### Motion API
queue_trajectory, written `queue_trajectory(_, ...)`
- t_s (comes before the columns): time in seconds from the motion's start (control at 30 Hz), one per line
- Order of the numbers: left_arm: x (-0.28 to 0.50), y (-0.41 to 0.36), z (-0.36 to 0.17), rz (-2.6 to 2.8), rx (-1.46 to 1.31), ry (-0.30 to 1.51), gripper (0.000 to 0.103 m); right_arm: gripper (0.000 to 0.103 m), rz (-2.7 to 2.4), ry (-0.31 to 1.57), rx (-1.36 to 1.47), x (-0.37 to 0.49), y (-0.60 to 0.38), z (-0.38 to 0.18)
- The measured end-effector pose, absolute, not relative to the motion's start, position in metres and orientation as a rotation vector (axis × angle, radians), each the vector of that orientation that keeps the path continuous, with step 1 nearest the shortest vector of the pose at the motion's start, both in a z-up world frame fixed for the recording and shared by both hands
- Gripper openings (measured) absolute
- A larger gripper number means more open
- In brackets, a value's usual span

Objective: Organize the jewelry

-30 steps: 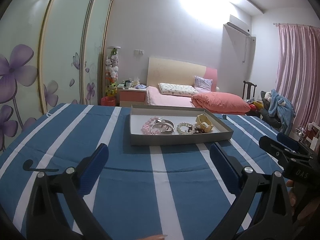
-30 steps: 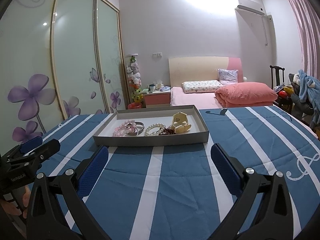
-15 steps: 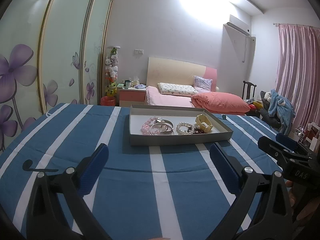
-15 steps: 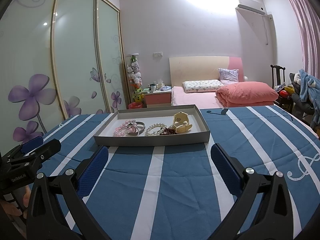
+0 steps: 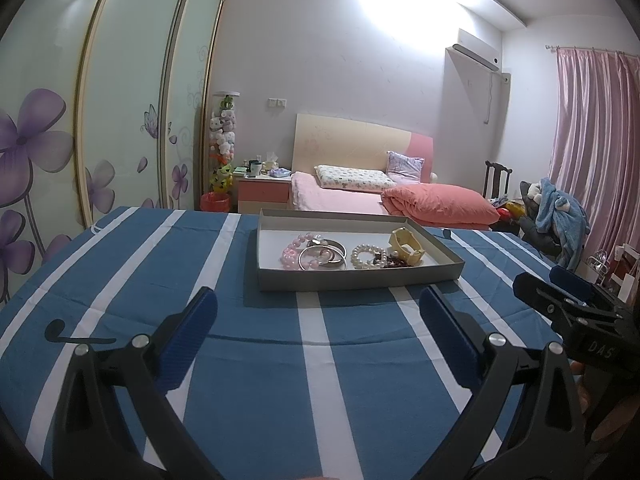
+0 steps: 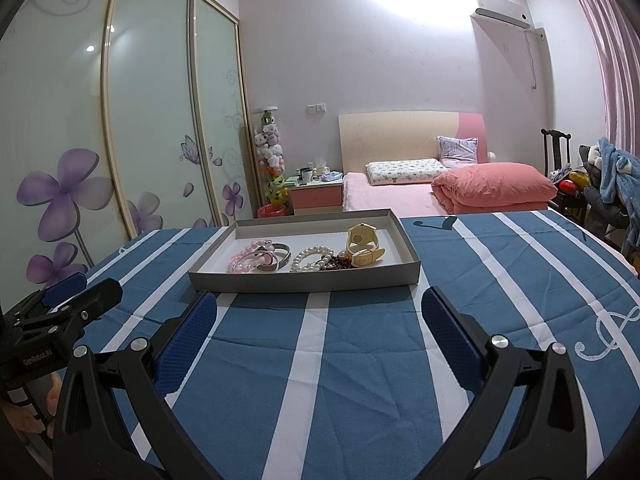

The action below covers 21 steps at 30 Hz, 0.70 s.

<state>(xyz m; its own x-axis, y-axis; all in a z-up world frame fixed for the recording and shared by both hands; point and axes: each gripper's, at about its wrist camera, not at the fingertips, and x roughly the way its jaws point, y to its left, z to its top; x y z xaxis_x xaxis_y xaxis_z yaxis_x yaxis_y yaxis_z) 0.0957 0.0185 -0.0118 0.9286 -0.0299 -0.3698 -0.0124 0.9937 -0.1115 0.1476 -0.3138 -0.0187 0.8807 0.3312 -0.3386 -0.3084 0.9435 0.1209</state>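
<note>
Where both grippers gape, tray [image 6: 304, 281] long axis crosswise

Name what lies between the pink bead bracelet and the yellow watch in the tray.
Silver bangles, a white pearl bracelet and dark red beads lie between the pink bead bracelet and yellow watch; both views show it.

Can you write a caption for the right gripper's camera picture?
Open right gripper hovers over a blue striped cloth, facing a gray tray of bracelets and a cream watch.
</note>
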Motion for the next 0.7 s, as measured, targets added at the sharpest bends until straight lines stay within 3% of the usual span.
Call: queue_trajectory(0.7,0.0944,0.0158,-0.0103,-0.006,-0.108,0.371,0.099,0.101,0.339,0.37,0.064,0.1492,-0.3103,-0.0195)
